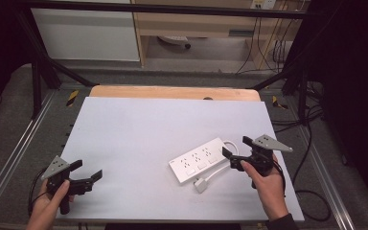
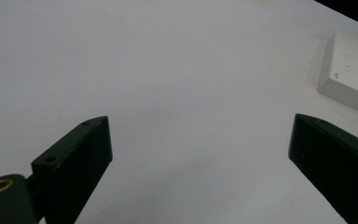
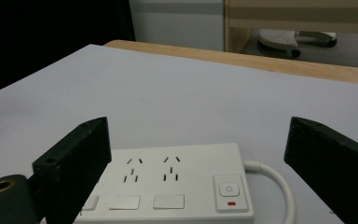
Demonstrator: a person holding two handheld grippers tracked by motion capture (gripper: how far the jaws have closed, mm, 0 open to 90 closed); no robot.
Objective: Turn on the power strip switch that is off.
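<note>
Two hand-held grippers work over a white counter [image 1: 139, 134]. Right hand-held gripper [image 1: 235, 148], jaws wide and empty, hovers at the switch end of a white power strip [image 1: 199, 160] lying right of centre in the high view. Left hand-held gripper [image 1: 87, 172], jaws also wide, waits at lower left. Judged rigid, light and smooth-sided, the strip is best gripped across its width; its cable [image 1: 216, 173] is limp. Right gripper view resolves the power button [image 3: 230, 190]; left gripper view catches one corner [image 2: 349, 74].
</note>
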